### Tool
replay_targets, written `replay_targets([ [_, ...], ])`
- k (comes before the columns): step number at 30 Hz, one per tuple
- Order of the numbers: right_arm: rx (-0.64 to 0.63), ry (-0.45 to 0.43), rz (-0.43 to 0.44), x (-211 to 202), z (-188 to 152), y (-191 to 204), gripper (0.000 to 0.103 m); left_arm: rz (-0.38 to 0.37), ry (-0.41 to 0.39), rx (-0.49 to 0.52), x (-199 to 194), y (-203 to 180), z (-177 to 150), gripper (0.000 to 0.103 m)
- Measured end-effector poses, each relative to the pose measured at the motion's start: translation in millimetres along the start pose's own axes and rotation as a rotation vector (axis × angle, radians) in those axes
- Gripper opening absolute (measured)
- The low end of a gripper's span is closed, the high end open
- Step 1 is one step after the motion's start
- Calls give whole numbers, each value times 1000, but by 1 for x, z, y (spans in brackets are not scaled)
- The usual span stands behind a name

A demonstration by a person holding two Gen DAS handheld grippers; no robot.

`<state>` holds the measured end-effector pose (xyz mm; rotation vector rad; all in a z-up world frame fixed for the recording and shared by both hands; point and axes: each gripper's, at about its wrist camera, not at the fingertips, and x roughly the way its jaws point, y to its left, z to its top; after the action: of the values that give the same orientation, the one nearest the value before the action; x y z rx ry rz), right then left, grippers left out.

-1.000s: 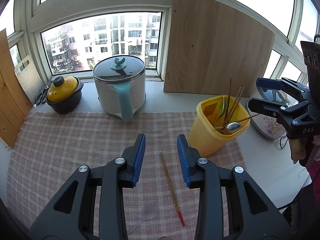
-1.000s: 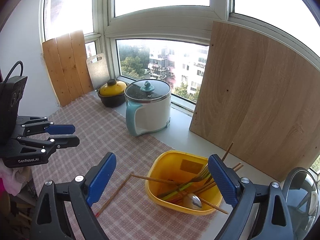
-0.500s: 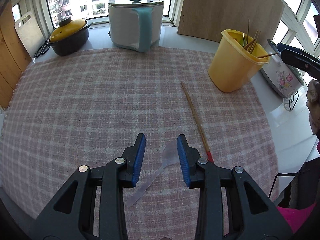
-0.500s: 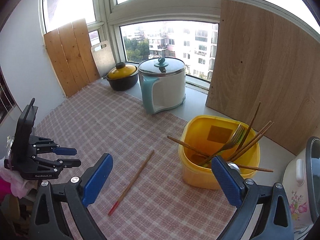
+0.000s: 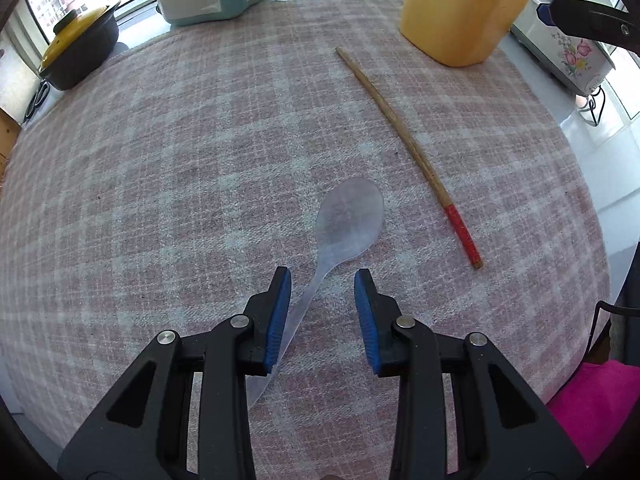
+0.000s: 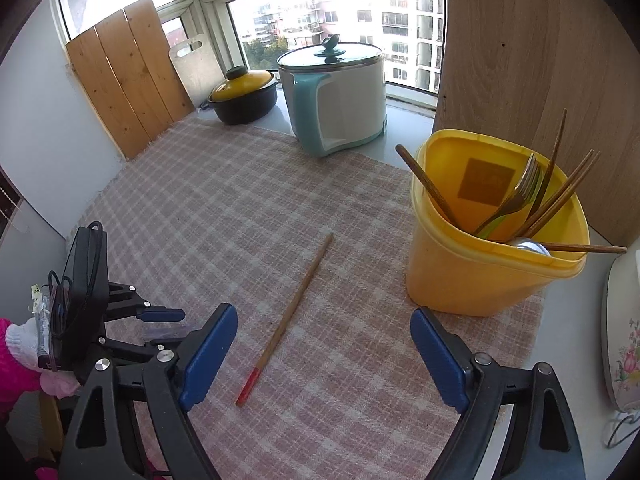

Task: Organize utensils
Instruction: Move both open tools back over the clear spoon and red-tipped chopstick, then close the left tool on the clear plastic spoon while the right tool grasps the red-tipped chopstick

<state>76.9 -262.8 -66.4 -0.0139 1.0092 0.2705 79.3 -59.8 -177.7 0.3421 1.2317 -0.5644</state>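
Spoon [image 5: 348, 224]: translucent plastic, oval bowl, thin handle; lies flat on pink-and-white checked woven cloth [image 5: 180, 168] covering the tabletop.
Chopstick [image 5: 404, 144]: slim wooden stick, red-painted end; lies on the cloth just right of the spoon, apart from it.
Holder [image 6: 492, 248]: yellow plastic tub, rounded-triangular rim, containing a metal fork [image 6: 516, 196], wooden chopsticks and a spoon bowl.
Left gripper [image 5: 322, 308]: low over the cloth, blue ribbed pads parted and straddling the spoon handle, holding nothing.
Right gripper [image 6: 320, 352]: raised, jaws wide apart, empty, above the chopstick's red end.
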Motion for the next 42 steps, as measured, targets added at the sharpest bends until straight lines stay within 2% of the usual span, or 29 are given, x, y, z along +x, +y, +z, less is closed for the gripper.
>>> replay_targets([
  [2, 17, 15, 8, 5, -2, 0, 85, 0, 7, 6, 5, 1, 1, 33],
  [8, 57, 45, 4, 20, -6, -2, 84, -5, -14, 5, 13, 5, 8, 33],
  [14, 72, 91, 5, 38, -9, 2, 79, 2, -47, -59, 16, 19, 16, 33],
  [22, 73, 156, 13, 68, -11, 12, 70, 48, -73, -116, 16, 40, 19, 32],
  [32, 103, 223, -11, 106, -2, 19, 54, -118, -64, -172, 15, 59, 34, 32],
  [36, 84, 245, -32, 115, 0, 25, 49, -129, -66, -169, 16, 64, 42, 32],
  [42, 61, 275, -64, 129, 6, 31, 46, -98, -74, -115, 20, 54, 50, 32],
])
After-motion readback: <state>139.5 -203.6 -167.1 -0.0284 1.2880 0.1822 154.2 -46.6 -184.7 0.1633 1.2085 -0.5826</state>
